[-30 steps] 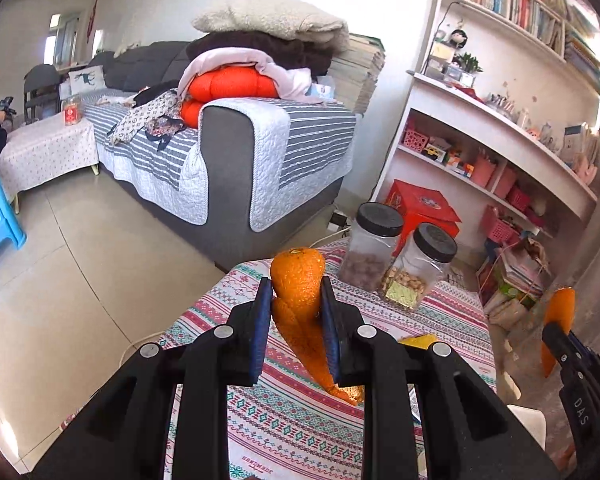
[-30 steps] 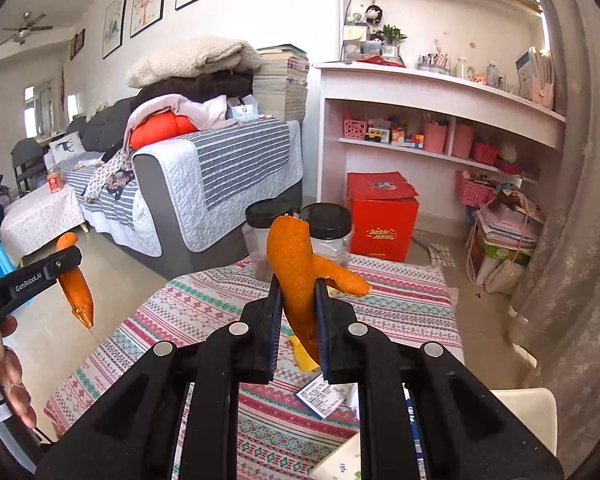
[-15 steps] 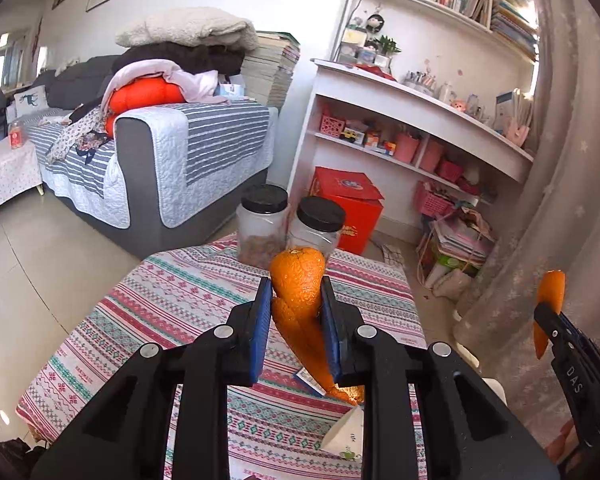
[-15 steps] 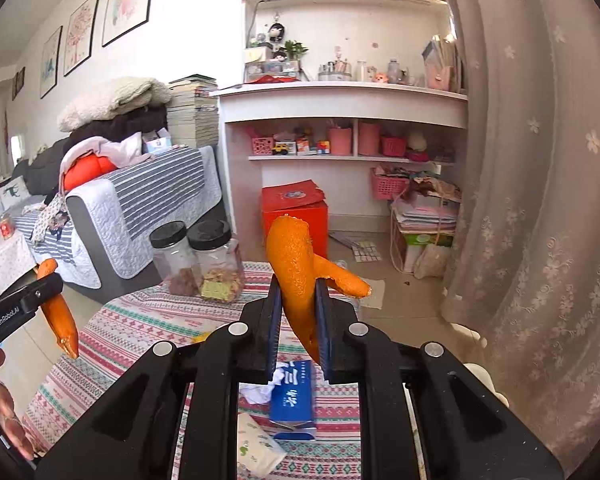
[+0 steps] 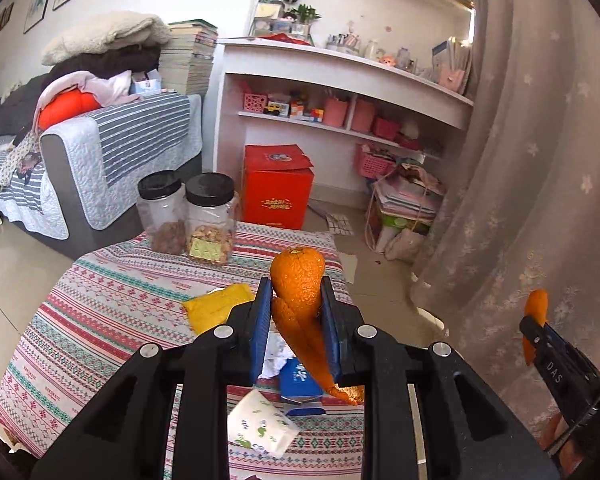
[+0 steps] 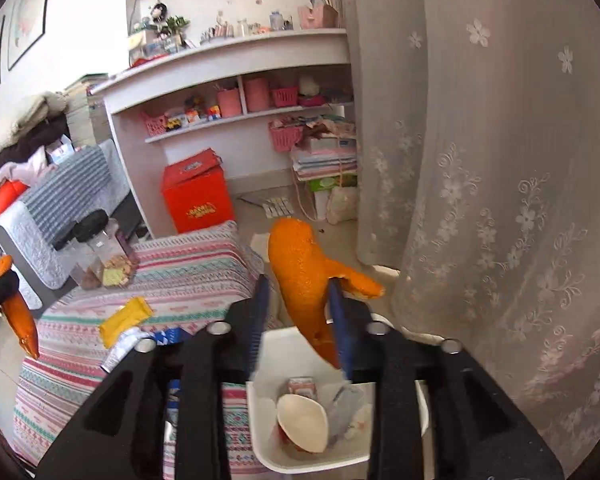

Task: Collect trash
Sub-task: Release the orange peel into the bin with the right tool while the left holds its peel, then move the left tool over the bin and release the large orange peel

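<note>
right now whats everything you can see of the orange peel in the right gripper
The orange peel is a long curled strip, bright and dimpled outside, with a side flap bent off to the right. It stands almost upright between the fingers of the right gripper, whose jaws are opening: it leans on the right finger, with a gap to the left one. It hangs directly over the white bin, which already holds a crushed paper cup.

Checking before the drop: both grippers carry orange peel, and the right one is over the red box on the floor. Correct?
Not quite. The right gripper, its jaws opening around orange peel, is over the white bin beside the table, not the red box, as the right wrist view shows. The rest holds.
</note>
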The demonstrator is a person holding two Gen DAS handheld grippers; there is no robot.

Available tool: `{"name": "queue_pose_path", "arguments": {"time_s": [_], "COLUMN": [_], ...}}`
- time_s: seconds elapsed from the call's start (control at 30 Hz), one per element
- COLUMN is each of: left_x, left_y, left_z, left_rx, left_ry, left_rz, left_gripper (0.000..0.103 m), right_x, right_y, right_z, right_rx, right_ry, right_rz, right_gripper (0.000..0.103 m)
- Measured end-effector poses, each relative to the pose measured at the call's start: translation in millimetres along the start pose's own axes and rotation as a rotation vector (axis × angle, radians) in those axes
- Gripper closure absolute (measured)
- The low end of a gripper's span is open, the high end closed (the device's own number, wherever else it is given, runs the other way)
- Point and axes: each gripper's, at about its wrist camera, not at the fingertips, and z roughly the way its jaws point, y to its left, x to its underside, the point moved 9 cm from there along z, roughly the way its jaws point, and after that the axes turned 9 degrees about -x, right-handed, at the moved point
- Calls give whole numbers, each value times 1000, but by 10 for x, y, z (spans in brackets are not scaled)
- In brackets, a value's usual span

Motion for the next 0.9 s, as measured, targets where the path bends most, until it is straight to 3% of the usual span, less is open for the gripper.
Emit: {"name": "queue_pose_path", "arguments": {"time_s": [0.1,0.17,0.23,0.37,0.77,0.83,0.9], "left_x": [71,132,196,322,626,661,685], "left_y": [-372,-606,-839,-1247,-2018,-2106,-2154], "left_z": [86,149,210,308,469,487,497], "left_rx": [46,78,110,155,247,259,263], "left_ry": [32,63,94,136,255,270,282], "left_rz": [24,29,34,63,116,133,143], "left_gripper": [79,79,79,79,76,64,38], "right_x": [26,-8,-33,-3,-13,-12,-9], "right_y": [-343,-596,-840,-1162,-1561,-1582,-1600], "right_z": [-60,-159,-264,-297,-460,-469,-485], "right_rx": [85,169,245,304,373,381,386], "right_ry": [-12,-48,-79,-51,-58,-59,-61], "right_rz": [40,73,103,136,214,216,220], "right_gripper": [36,11,10,7,7,7,7]}}
